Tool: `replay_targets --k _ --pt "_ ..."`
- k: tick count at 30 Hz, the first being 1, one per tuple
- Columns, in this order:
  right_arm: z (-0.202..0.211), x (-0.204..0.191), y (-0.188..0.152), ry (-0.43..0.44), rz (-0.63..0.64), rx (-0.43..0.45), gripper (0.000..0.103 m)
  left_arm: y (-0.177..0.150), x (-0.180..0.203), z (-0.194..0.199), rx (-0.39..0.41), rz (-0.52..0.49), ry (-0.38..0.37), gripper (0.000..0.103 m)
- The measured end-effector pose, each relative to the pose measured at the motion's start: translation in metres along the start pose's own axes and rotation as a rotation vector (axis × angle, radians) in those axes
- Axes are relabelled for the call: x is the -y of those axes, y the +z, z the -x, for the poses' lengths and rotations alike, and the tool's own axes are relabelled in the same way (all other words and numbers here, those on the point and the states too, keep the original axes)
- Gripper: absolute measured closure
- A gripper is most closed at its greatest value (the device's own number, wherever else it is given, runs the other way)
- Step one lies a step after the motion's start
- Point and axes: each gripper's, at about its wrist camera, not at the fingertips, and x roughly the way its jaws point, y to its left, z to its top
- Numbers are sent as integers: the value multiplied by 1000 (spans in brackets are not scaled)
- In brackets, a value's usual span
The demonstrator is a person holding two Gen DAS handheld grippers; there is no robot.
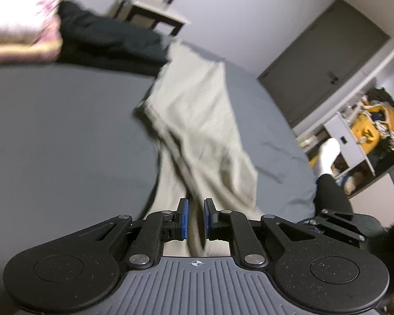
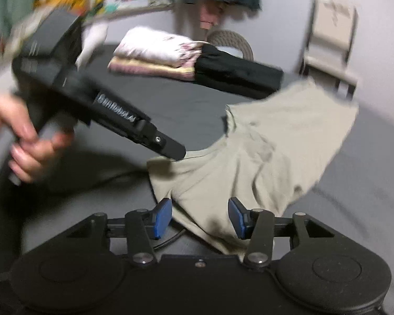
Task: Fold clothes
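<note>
1. Left wrist view: the left claw [image 1: 195,218] has its blue pads [image 1: 184,219] drawn close together, with a fold of the beige garment [image 1: 197,120] pinched in the narrow gap between them. From that grip the cloth runs away from the claw across the dark grey bed [image 1: 65,120], bunched and ridged near the pads and wider farther out.
2. Same view: the garment's far end reaches a black folded garment [image 1: 110,42] lying at the far side of the bed. Just beside that sits a pale pink stack of folded laundry [image 1: 21,26], blurred. A grey door [image 1: 325,60] and an open shelf unit [image 1: 354,141] with yellow items stand to the right, and the tip of the right claw's body [image 1: 354,225] shows at the lower right edge.
3. Right wrist view: the right claw [image 2: 200,216] stands wide apart, its blue pads [image 2: 163,218] on either side of the garment's [image 2: 262,157] near edge. The cloth lies between the pads; whether either one touches it cannot be told.
4. Same view: the left claw [image 2: 177,152], held in a person's hand [image 2: 26,147], comes in from the left and its tip meets the garment's left edge. Cloth spreads rumpled toward the far right of the bed [image 2: 157,99], near a beige chair [image 2: 331,39]. The pink stack [image 2: 157,50] and the black garment [image 2: 239,73] lie beyond it.
</note>
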Motion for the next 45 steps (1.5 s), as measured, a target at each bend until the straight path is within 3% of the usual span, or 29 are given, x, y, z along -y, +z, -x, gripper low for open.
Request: replay_targets --k 5,8,14,21,22,23,24,29,33,37,41,45 --pt "-19 -49 -3 -227 340 1 66 0 -6 -1 -1 -10 -37 93" --pt "-27 -65 -13 -272 465 -38 66 1 -9 -2 1 -21 -59 93" --pt "-40 -82 -22 -315 544 -89 66 3 -14 -7 1 -35 -99 93" --pt "-61 -109 -33 -414 687 -95 66 9 -26 -9 -16 19 -64 92" --pt "-64 -109 -35 -434 706 -91 71 9 -26 -9 -26 21 -74 92" --pt "-67 -110 -37 -455 724 -88 91 8 -27 -9 -36 18 -83 92" --pt "-65 -108 -35 -458 701 -82 97 7 -25 -10 -44 8 -86 93" --pt "-27 -82 -10 -428 412 29 97 1 -8 -14 -61 -98 -73 93" --pt "4 -43 6 -306 67 104 97 -3 9 -21 -47 -189 -59 93" --pt "25 -7 15 -177 -228 151 97 -8 25 -35 -36 -282 0 93" --pt "22 13 15 -103 -342 161 97 -14 32 -46 -55 -333 38 93" --pt "8 22 21 -21 -382 158 97 -19 35 -42 -99 -371 12 93"
